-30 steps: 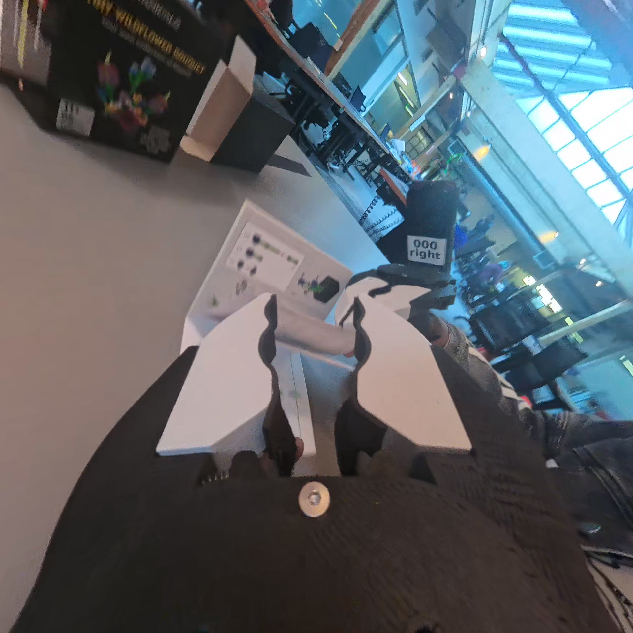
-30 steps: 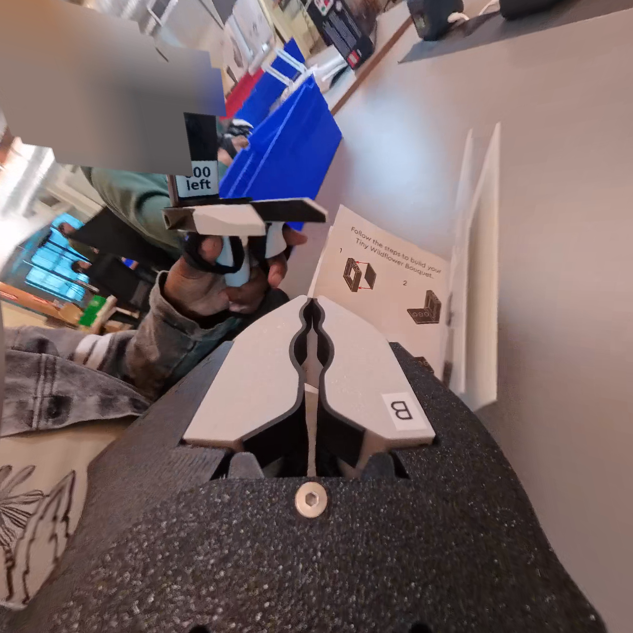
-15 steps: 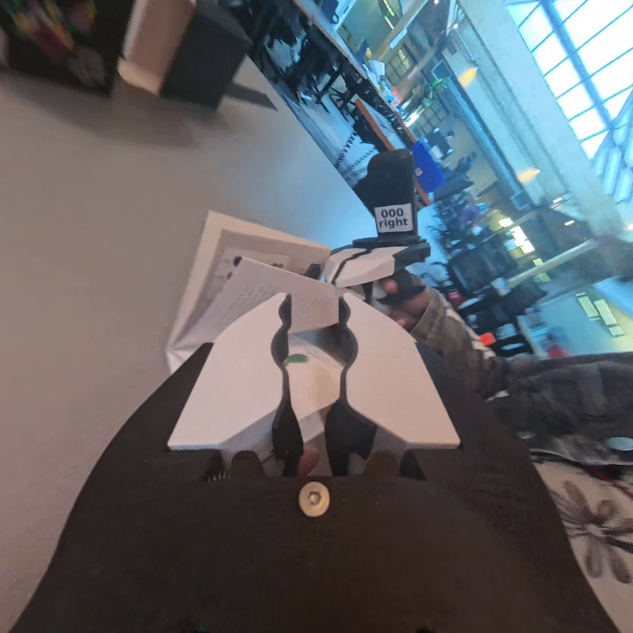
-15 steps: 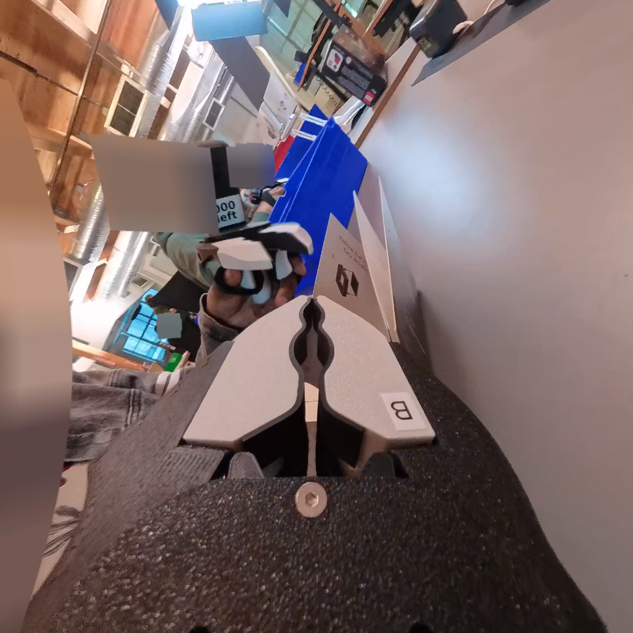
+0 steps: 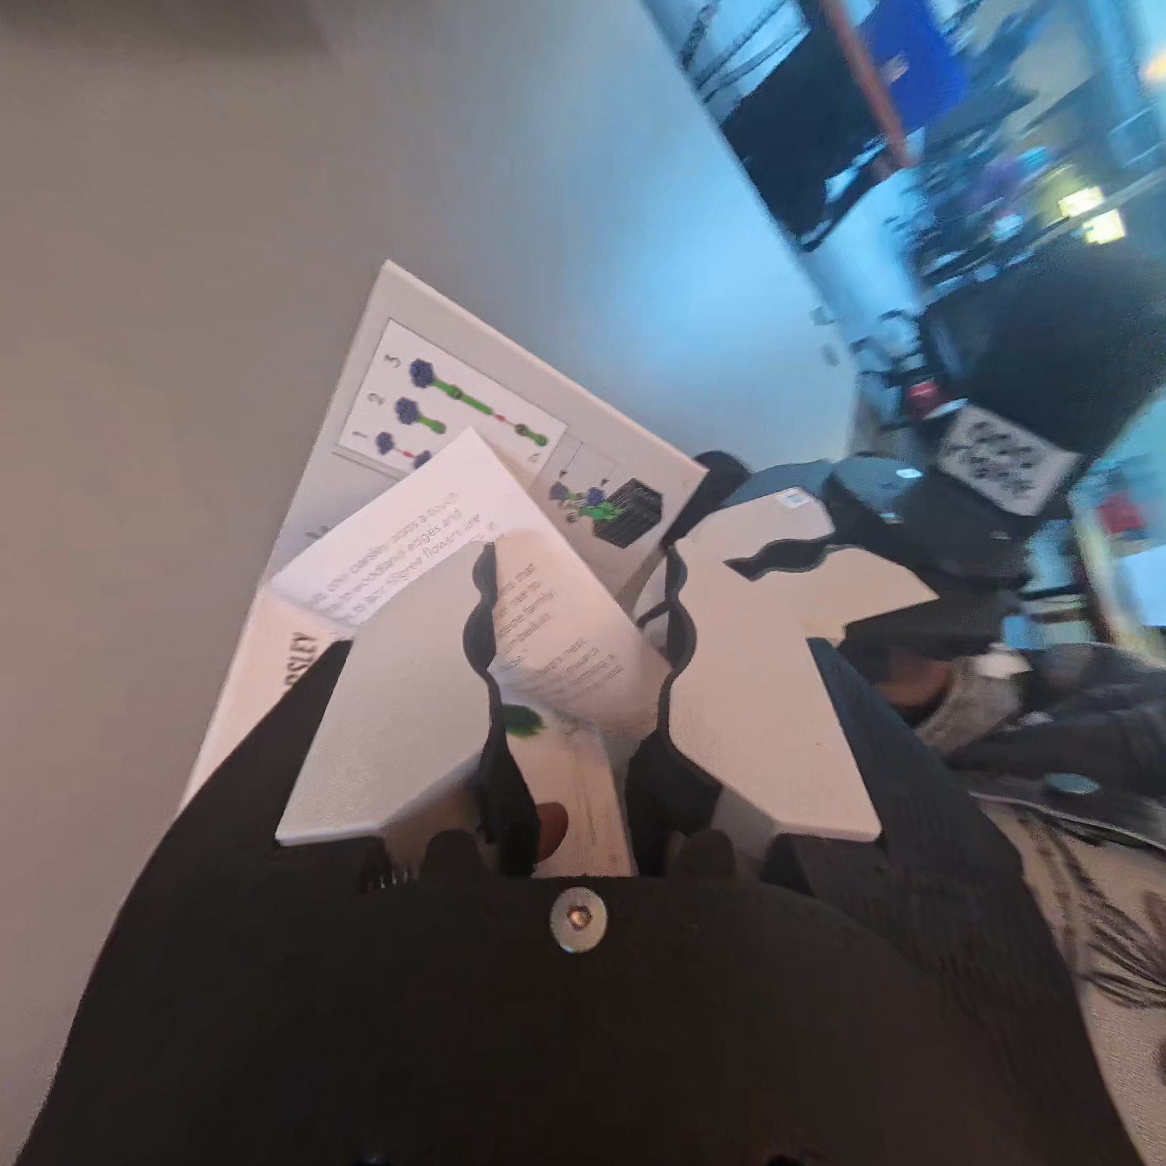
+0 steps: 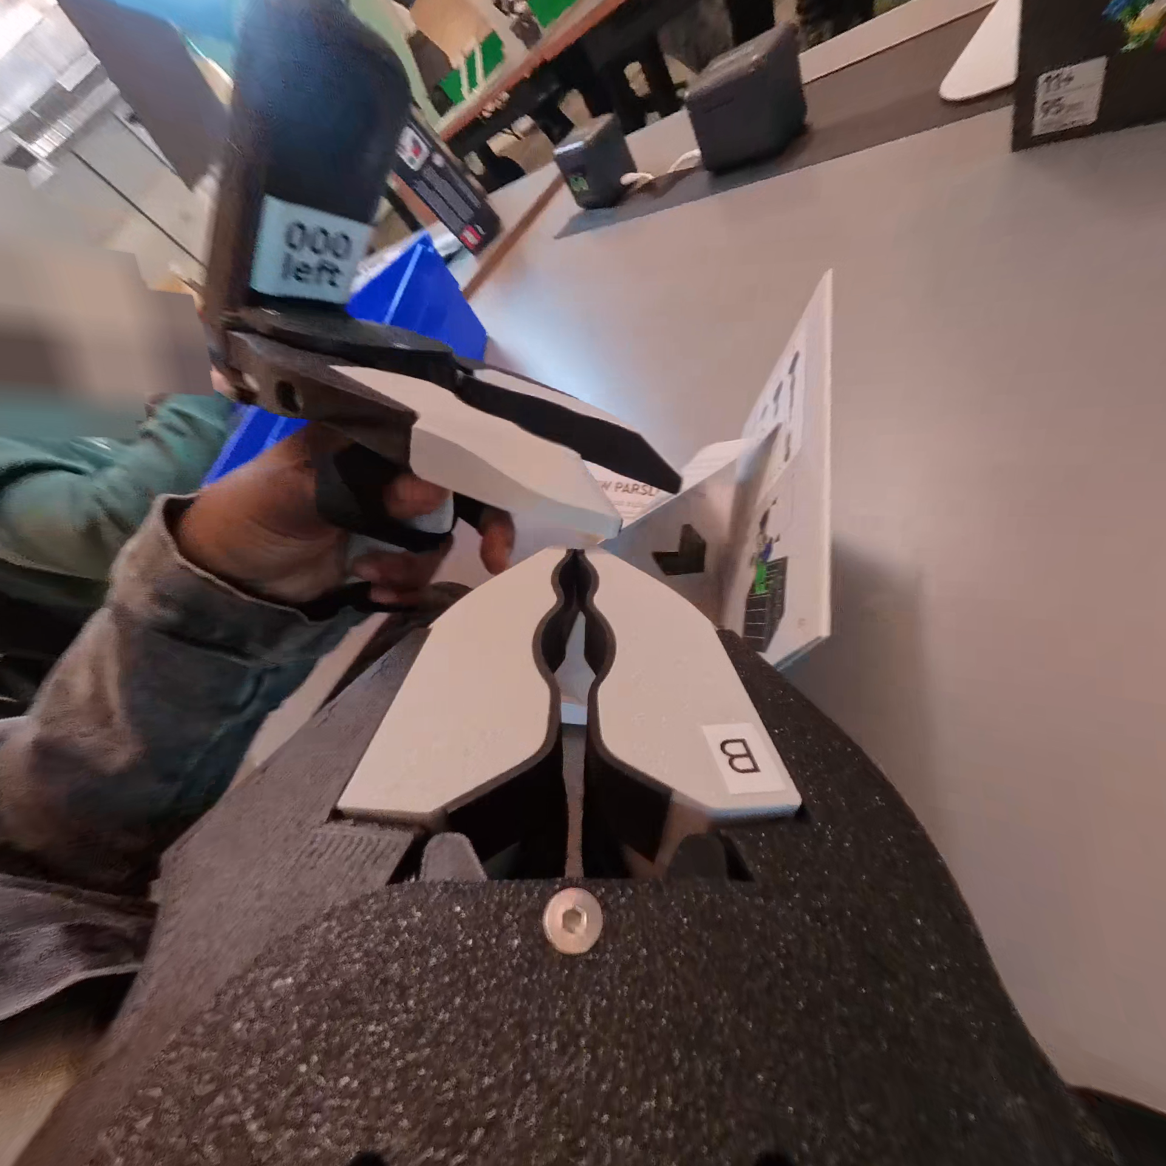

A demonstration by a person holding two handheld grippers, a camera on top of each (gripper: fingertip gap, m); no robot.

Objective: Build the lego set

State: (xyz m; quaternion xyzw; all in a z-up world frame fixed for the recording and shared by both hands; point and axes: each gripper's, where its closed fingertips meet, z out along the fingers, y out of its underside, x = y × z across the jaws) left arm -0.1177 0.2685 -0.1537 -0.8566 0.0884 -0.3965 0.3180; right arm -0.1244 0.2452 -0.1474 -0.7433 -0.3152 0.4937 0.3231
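1. The left gripper [image 5: 577, 561], with white fingers on a black body, has its jaws parted by a moderate gap. A loose white page of the white printed instruction booklet [image 5: 441, 568] lies in that gap; whether the fingers press on it cannot be told.
2. The right gripper [image 6: 573, 555], of the same white-and-black build, has its jaws almost fully closed, with the tips touching. A thin white sheet edge runs between them, so it pinches a page of the booklet.
3. In the right wrist view, the left gripper [image 6: 606, 511] is held by a hand [image 6: 271, 524] just beyond the right gripper's tips.
4. The booklet stands open on the grey table [image 6: 946, 315], its pages showing coloured flower diagrams.
5. Farther off on the table are 2 dark boxes [image 6: 744, 101] on a black mat [image 6: 789, 170].
6. A blue bag [image 6: 416, 296] sits beyond the table edge.
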